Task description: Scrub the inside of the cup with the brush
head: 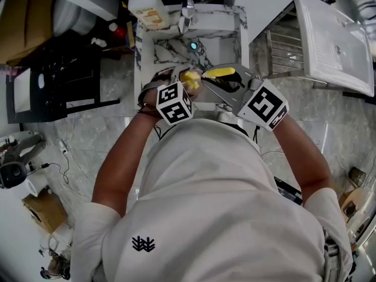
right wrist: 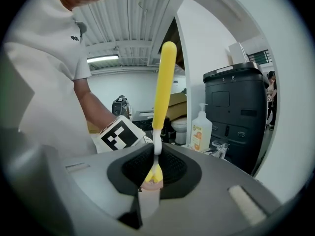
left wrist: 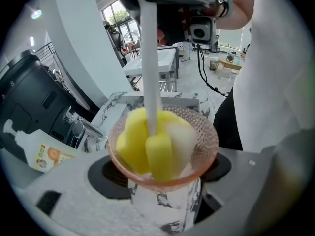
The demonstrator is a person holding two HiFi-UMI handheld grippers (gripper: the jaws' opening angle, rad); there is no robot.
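Observation:
A pink dimpled cup (left wrist: 203, 132) sits between the jaws of my left gripper (left wrist: 162, 188), which is shut on it and holds it over the marble sink (head: 170, 51). The brush's yellow sponge head (left wrist: 158, 156) is inside the cup, its white stem (left wrist: 150, 58) rising out of the top. My right gripper (right wrist: 155, 168) is shut on the brush just below its yellow handle (right wrist: 164, 82), with the cup's rim (right wrist: 150, 183) showing under the sponge. In the head view both grippers meet above the sink around the yellow handle (head: 218, 72).
A soap bottle (head: 148, 7) and a chrome faucet (head: 187, 13) stand at the back of the sink. A black appliance (left wrist: 29, 97) is to the left. A white rack or tray (head: 335, 46) lies at the right.

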